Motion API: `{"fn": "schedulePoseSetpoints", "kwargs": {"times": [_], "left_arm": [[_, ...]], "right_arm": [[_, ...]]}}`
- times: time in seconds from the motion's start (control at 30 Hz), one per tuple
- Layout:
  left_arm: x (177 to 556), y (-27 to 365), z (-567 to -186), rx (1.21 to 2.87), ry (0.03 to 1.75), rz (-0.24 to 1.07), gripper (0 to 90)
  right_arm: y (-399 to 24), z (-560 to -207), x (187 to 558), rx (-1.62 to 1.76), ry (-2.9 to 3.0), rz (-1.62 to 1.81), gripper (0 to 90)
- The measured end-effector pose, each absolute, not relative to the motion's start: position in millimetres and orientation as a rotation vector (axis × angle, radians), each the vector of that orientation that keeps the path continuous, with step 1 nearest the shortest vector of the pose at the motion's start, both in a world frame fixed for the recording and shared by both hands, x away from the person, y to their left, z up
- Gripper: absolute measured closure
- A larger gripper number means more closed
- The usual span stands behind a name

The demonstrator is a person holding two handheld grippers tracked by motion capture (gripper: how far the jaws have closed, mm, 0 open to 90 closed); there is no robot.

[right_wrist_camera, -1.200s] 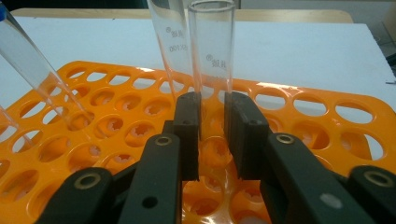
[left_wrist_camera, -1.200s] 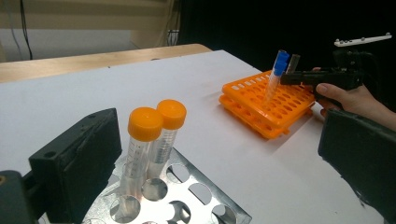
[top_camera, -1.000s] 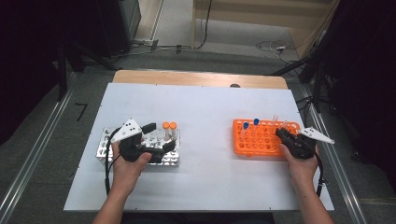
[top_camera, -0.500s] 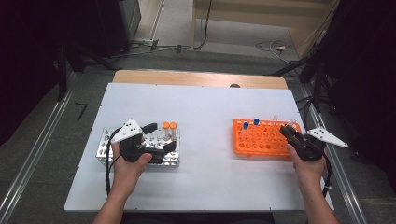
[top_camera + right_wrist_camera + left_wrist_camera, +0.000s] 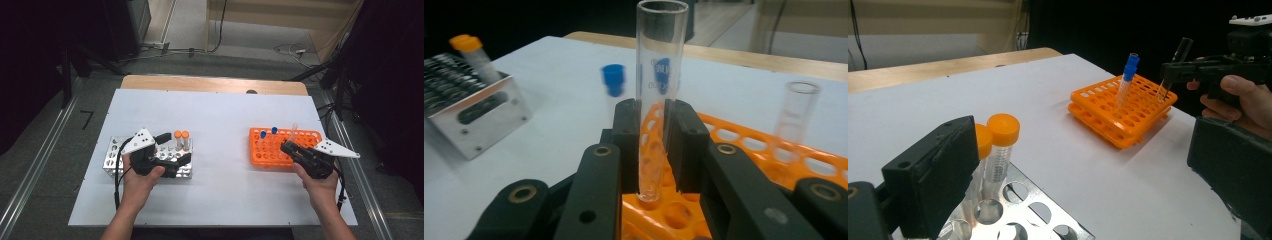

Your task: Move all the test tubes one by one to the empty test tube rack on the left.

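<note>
Jaws of the right gripper are clamped on an uncapped clear glass test tube, its round bottom just above a hole of the orange plastic tube rack. Judged step: lifting the tube out of the rack, or carrying it off. To do it well, the person should keep the tube upright and pull straight up until the bottom clears the holes, then move sideways; any tilt could catch the rim of a hole. Grip looks low on the tube, so it should go slowly.

A second empty clear tube stands in the rack just beside; two blue-capped tubes stand farther back; best to steer clear of both.

Left gripper rests over the silver metal tube rack at the left of the white table, near two orange-capped plastic tubes; its jaws stand open, holding nothing. That metal rack is the likely destination, well apart from the orange one.
</note>
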State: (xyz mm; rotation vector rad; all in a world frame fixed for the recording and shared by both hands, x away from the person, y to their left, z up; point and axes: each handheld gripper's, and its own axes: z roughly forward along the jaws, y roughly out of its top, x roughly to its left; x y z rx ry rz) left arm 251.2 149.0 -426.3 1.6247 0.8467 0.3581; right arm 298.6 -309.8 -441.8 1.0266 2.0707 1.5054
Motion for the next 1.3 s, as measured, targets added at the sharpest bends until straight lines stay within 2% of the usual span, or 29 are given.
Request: {"fn": "schedulePoseSetpoints", "kwargs": {"times": [0.9, 1.2, 1.3], "left_arm": [[246, 122, -425, 1.655, 0.78, 0.305, 0.5], [243, 106, -424, 1.665, 0.757, 0.282, 7.2], [240, 101, -424, 1.676, 0.725, 0.271, 17.2]], "right_arm": [[-229, -440, 271, 0.794, 2.327, 1.629, 74.2], [-200, -445, 263, 0.727, 2.405, 1.627, 74.2], [-193, -446, 261, 0.715, 2.422, 1.625, 74.2]]}}
